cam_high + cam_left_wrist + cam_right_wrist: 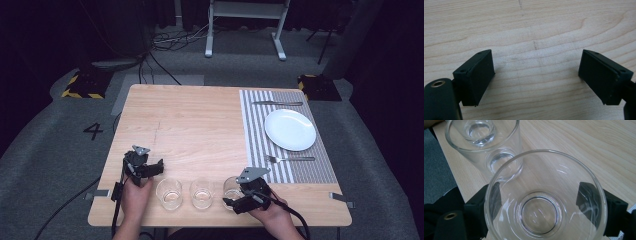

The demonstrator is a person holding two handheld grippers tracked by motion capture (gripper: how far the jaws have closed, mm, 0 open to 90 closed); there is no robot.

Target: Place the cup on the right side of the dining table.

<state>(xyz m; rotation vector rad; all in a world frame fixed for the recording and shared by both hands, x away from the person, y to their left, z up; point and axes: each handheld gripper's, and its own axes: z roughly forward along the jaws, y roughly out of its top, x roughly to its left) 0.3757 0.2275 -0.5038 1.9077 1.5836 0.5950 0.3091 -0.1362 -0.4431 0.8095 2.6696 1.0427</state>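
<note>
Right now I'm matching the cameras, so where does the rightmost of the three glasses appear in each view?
High view: the rightmost glass stands near the table's front edge, between the jaws of the right gripper.
Right gripper view: large at centre, a jaw on either side, with the middle glass behind it.
Left gripper view: bare tabletop between the open jaws of the left gripper.
Shared landmark: the light wood tabletop.

Clear glossy glass tumbler (pixel 544 202), pale matt wood-grain table (pixel 536 30), matt black plastic tongs (pixel 541 207).

Wooden table (pixel 200 125): glasses (pixel 202 193), striped placemat (pixel 255 130).
</note>
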